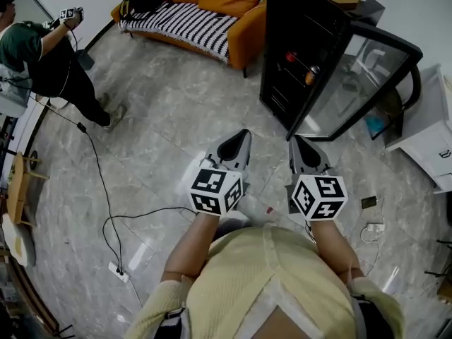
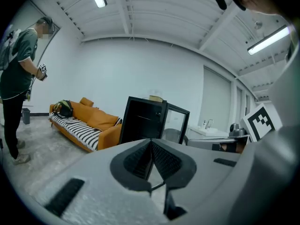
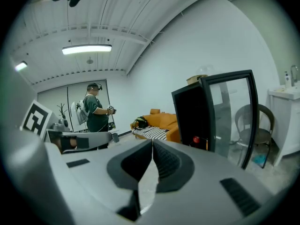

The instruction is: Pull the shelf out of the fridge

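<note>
Left gripper (image 1: 242, 138) and right gripper (image 1: 298, 144), clenched empty, face the fridge (image 1: 311, 41) at one o'clock; its shelf (image 1: 299, 65), likely stiff and loaded, suits a front-edge grip.

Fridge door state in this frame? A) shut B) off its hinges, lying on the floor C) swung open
C: in the head view the fridge stands with its glass door swung out to one side, leaving the dark interior exposed.
</note>
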